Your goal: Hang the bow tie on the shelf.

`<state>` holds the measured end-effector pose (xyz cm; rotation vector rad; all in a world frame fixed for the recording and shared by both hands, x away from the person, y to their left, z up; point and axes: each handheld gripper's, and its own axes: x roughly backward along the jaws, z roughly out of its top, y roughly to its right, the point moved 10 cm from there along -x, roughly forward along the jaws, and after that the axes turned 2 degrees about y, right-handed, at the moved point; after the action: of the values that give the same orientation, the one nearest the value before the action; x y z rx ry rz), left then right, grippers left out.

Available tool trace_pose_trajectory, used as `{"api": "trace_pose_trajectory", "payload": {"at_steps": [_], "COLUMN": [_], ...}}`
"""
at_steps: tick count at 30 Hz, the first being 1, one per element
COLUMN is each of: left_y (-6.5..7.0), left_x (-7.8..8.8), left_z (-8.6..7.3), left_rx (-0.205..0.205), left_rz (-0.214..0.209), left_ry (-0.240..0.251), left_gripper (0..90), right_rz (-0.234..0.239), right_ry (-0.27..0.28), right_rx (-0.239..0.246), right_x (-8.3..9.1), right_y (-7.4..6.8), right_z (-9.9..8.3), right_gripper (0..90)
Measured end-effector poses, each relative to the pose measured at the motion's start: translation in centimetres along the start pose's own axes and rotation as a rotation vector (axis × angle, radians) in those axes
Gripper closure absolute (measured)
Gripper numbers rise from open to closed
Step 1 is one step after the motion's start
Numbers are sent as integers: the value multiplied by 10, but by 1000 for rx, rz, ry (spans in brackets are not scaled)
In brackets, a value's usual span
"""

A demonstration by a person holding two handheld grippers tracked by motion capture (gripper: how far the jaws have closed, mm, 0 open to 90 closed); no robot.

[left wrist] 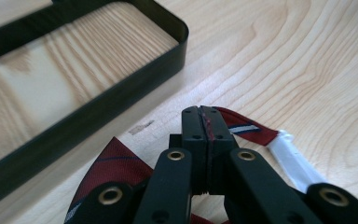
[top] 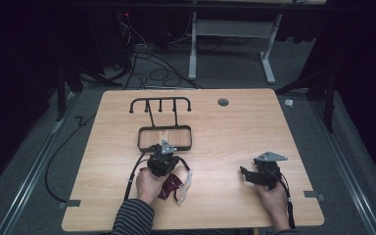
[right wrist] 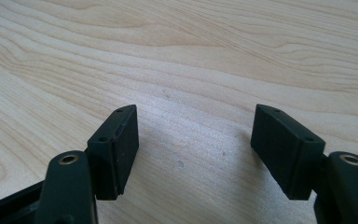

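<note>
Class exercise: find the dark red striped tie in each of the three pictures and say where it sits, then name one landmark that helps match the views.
High view: the tie lies low and left of centre, under the left gripper.
Left gripper view: bottom centre, pinched between the shut jaws.
Right gripper view: not in it.
Shared landmark: the black tray, just beyond the tie.

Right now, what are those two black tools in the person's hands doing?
Left tool: closed, pinching the dark red striped fabric bow tie.
Right tool: open, holding nothing, above the light wooden table.
</note>
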<state>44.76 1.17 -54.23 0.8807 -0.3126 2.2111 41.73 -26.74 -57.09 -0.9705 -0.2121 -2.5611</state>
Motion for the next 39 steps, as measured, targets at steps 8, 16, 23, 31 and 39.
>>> {"api": "trace_pose_trajectory", "payload": {"at_steps": [8, 16, 23, 31, 39], "left_y": [-5, -10, -18, -24, -30], "left_x": [28, 55, 75, 97, 112], "left_z": [8, 14, 20, 29, 34], "left_rx": [12, 40, 59, 62, 70], "left_rz": [9, 13, 22, 53, 77], "left_ry": [65, 128, 169, 226, 256], "left_gripper": [895, 896, 896, 896, 896], "right_rz": [0, -3, -5, -4, -4], "right_ry": [0, 1, 0, 0, 0], "right_rx": [0, 2, 2, 2, 2], "right_x": [0, 0, 0, 0, 0], "right_y": [0, 0, 0, 0, 0], "right_z": [0, 0, 0, 0, 0], "right_gripper": [335, 335, 336, 336, 335]}}
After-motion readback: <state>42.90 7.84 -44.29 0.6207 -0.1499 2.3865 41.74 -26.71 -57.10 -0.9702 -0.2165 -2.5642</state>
